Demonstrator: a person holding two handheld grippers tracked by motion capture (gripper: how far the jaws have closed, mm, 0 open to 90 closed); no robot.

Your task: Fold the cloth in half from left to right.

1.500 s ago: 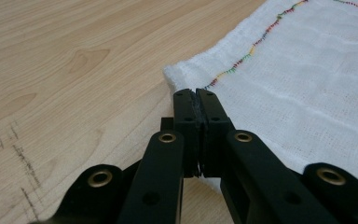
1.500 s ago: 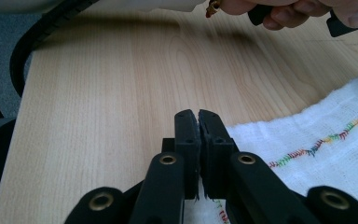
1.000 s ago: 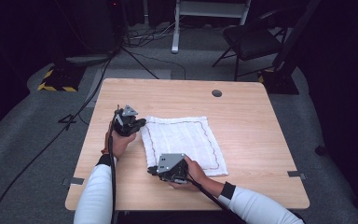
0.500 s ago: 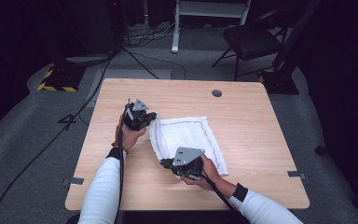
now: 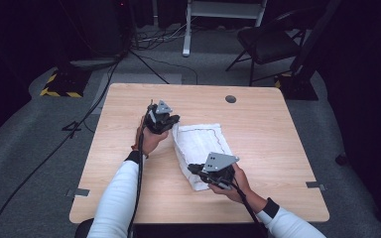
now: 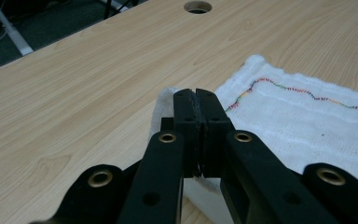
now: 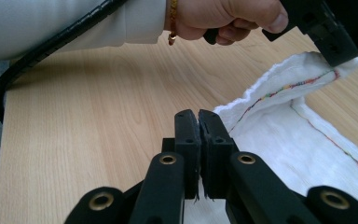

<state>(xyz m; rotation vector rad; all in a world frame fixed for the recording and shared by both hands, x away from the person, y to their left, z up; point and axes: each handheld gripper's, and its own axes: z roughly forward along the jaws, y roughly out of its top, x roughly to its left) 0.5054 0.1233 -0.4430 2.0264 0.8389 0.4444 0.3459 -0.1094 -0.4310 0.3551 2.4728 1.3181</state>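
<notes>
- Here, a white cloth [image 5: 203, 148] with a wavy multicoloured stitched line near its hem lies on the light wooden table [image 5: 278, 129], a little toward the person's side of the middle, between the two grippers.
- Its left edge is lifted off the wood and partly doubled toward the right, so the cloth looks narrow and skewed in the high view, while its right part rests flat on the table.
- The left gripper [image 5: 171, 120] is at the far left corner of the cloth; in the left gripper view its jaws are clenched together on that corner [image 6: 168, 100], with white fabric bulging beside and below them.
- The right gripper [image 5: 194, 169] is at the near left corner, close to the person; in the right gripper view its jaws are pressed tight on the hem, with frayed threads showing under the pads [image 7: 198, 140].
- In that same view the left gripper [image 7: 340, 53] shows farther off, pinching its raised corner, and the edge hangs slack between the two grips.
- A round cable hole [image 5: 230, 99] sits in the table beyond the cloth, well apart from it.
- White sleeves [image 5: 119, 193] cover both forearms.
</notes>
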